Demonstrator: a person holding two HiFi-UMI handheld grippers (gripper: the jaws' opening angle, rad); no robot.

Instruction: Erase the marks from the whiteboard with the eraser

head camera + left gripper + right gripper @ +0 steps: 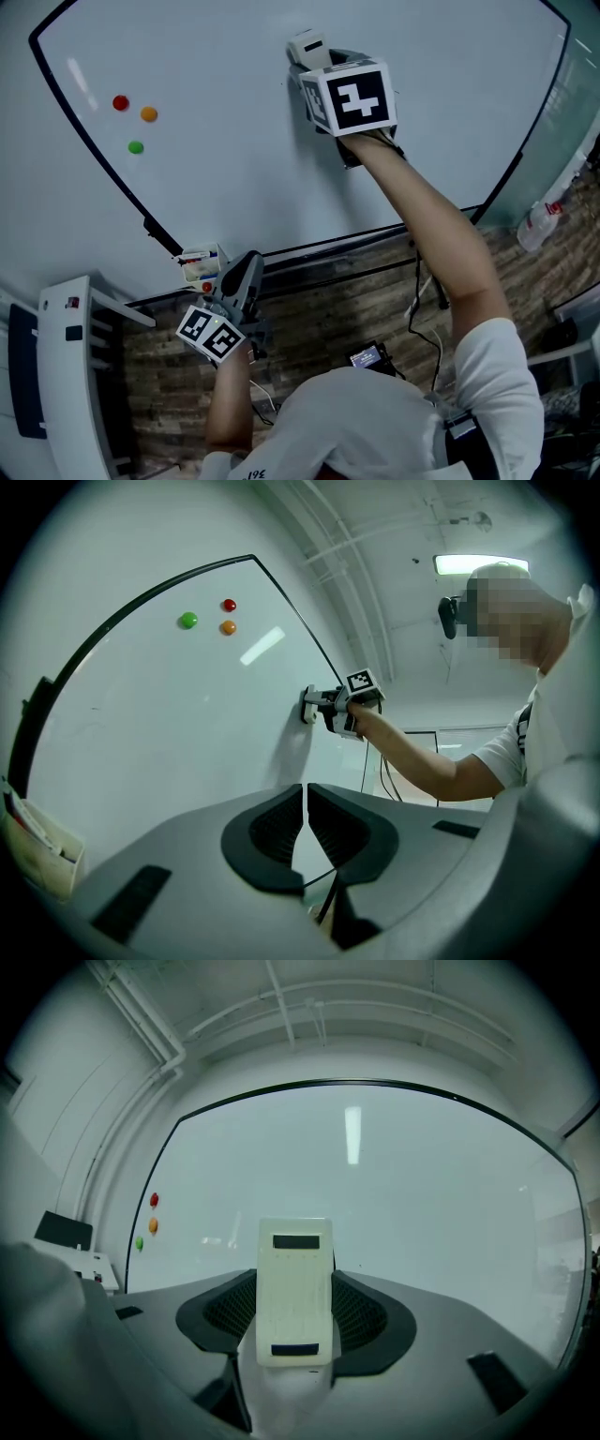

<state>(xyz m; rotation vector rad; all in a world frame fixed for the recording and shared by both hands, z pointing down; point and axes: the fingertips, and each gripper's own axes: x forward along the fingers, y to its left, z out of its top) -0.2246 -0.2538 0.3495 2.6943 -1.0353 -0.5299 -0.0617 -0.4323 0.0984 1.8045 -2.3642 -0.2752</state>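
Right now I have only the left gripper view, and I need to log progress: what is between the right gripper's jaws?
Observer: The right gripper view shows the right gripper shut on a cream eraser, two dark bars on its back.
Operator: Any marks ahead of it?
Observer: On the whiteboard there I see only a tiny speck beside the eraser.
Operator: Anything past the board's right end?
Observer: The head view shows a plastic bottle there.

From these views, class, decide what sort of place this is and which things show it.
Probably an office or classroom: a wall whiteboard with coloured magnets, the right gripper holding an eraser against it, a ceiling strip light.
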